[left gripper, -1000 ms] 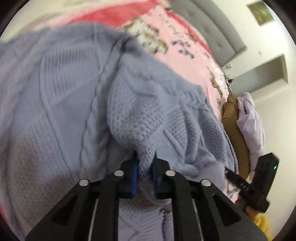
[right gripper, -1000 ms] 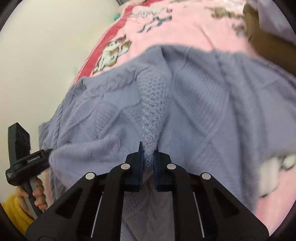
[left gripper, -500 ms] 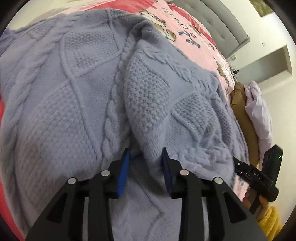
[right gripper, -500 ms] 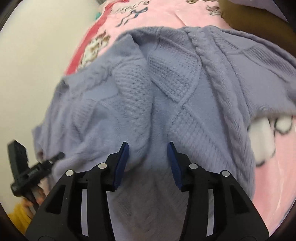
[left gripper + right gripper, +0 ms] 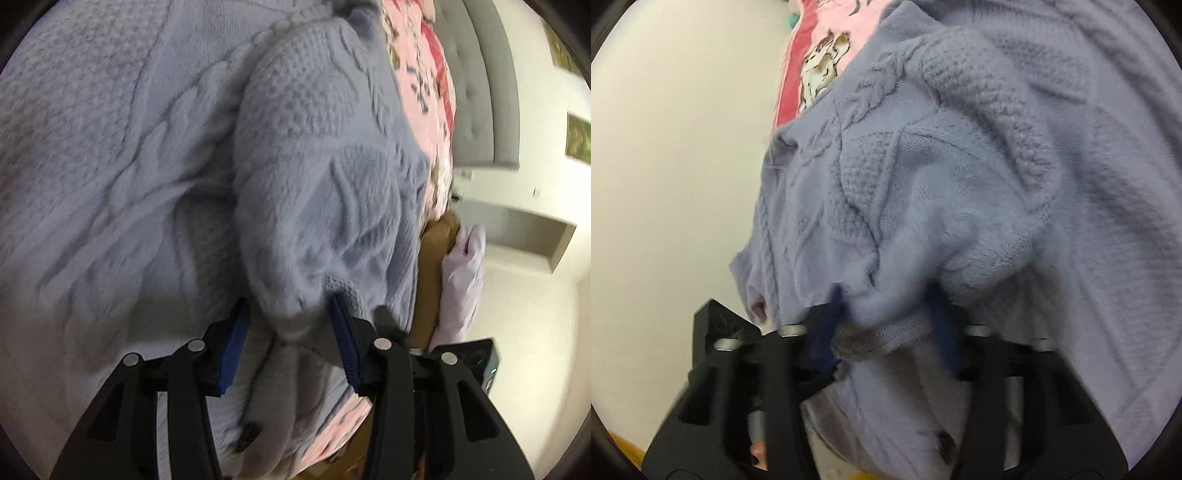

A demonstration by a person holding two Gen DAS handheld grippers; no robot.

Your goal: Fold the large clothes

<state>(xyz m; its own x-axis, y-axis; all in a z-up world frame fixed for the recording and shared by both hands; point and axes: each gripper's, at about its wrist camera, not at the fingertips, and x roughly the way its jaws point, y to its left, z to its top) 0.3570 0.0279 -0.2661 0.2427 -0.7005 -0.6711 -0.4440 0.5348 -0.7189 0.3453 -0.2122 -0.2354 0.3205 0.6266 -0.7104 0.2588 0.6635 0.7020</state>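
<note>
Both claws, the left gripper (image 5: 288, 328) and right gripper (image 5: 886, 317), are now spreading wide, having released the folded lavender cable-knit sweater (image 5: 317, 177) they were pinching, which is lying doubled on the pink bedspread (image 5: 432, 85), suggesting this fold is finishing

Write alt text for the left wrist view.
The open left gripper straddles a bunched fold of a lavender cable-knit sweater that fills most of the frame. A pink patterned bedspread, a grey headboard and brown and pale garments lie to the right.

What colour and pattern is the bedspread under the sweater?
Pink with a red border and horse prints, clearest in the right wrist view: the bedspread beneath the sweater.
</note>
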